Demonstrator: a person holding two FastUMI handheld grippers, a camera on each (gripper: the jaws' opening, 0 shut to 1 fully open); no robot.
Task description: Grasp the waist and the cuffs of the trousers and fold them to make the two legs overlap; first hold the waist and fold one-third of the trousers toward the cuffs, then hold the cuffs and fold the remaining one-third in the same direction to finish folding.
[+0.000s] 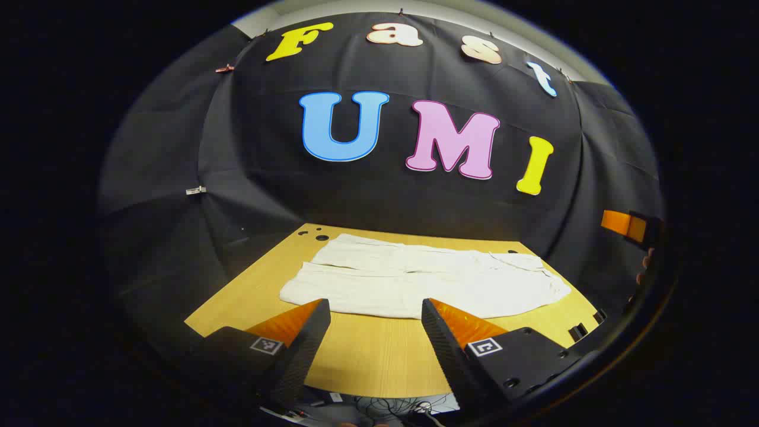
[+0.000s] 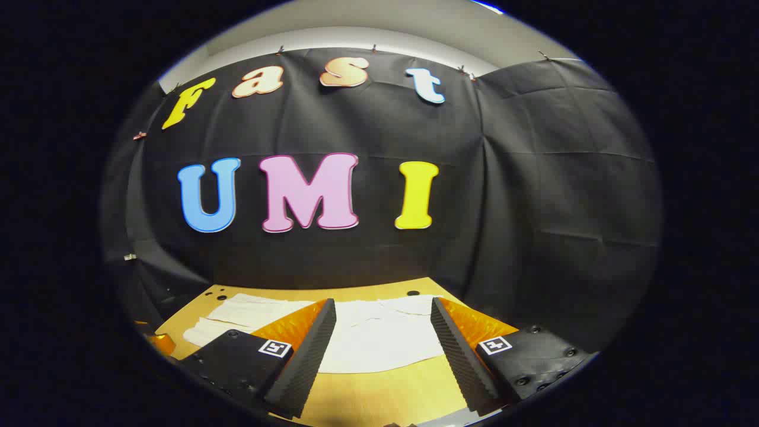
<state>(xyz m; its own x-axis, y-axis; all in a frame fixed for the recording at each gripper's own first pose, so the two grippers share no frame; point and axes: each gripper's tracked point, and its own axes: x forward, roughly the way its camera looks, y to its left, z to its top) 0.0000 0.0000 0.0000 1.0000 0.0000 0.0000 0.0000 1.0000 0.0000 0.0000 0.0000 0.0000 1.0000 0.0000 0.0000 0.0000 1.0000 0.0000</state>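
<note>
Left gripper view: the left tool (image 1: 375, 308) sits at the bottom of the frame with its fingers set wide apart, holding nothing. Bare bench shows between the fingertips. Just beyond them, at mid-frame, lie the white cloth trousers (image 1: 424, 279), spread flat and unfolded on the pale wooden bench (image 1: 367, 356); tool and trousers are apart.

Right gripper view: the right tool (image 2: 382, 311) is likewise spread open and empty at the bottom of the frame. The trousers (image 2: 379, 338) lie beyond and between its fingers on the bench (image 2: 379, 391), not touched.

The trousers' long axis runs left to right across both frames, two legs side by side, cuffs towards the left, the wider waist end towards the right. Behind the bench hangs the black cloth booth wall (image 1: 379, 196), with a pale ceiling strip at the top of the frame.
</note>
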